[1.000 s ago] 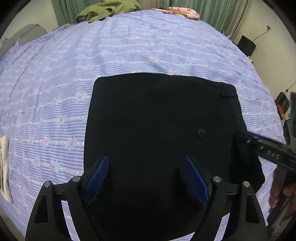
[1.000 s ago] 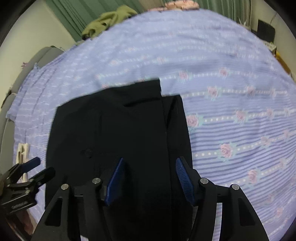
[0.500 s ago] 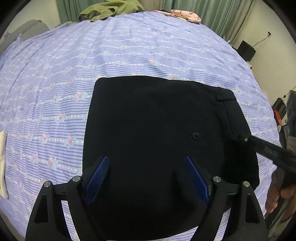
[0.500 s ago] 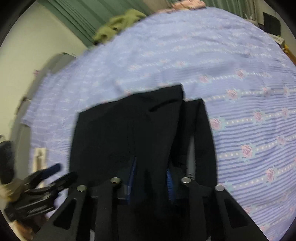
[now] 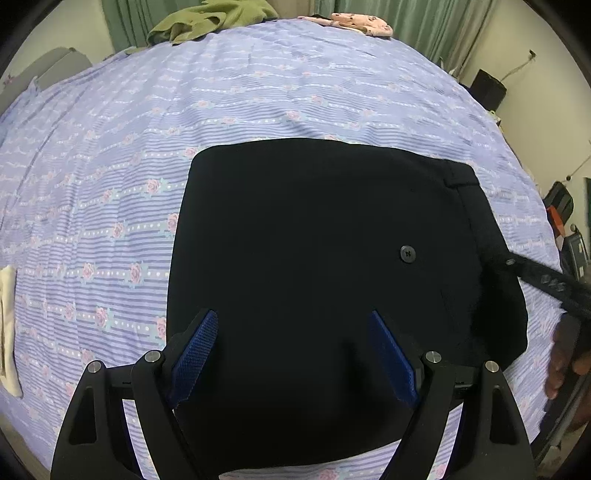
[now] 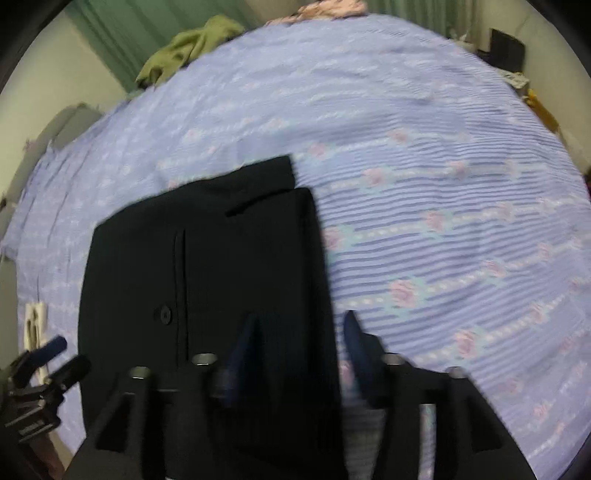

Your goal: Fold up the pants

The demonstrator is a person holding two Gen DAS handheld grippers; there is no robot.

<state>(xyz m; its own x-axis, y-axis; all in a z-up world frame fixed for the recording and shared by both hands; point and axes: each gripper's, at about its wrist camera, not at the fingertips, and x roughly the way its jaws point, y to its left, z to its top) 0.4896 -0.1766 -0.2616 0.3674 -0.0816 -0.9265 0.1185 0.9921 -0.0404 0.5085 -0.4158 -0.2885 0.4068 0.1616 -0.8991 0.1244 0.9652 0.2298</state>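
Black pants (image 5: 314,258) lie folded into a compact rectangle on the purple flowered bedsheet (image 5: 258,92). A small black button (image 5: 407,254) shows near the waistband on the right. My left gripper (image 5: 295,350) hovers open and empty over the near edge of the pants. The right gripper's arm (image 5: 543,277) reaches in at the pants' right edge. In the right wrist view the pants (image 6: 207,277) fill the lower left. My right gripper (image 6: 299,343) is open over their right edge; the frame is blurred. The left gripper (image 6: 48,362) shows at the far left.
An olive green garment (image 5: 207,18) and a pink patterned cloth (image 5: 362,24) lie at the far end of the bed before green curtains. A cream cloth (image 5: 7,325) lies at the left edge. A black speaker (image 5: 487,88) stands by the right wall.
The right gripper was closed on the pants' right edge half a second ago and has now opened and shifted right. The pants lie flatter. The left gripper stays open in place.
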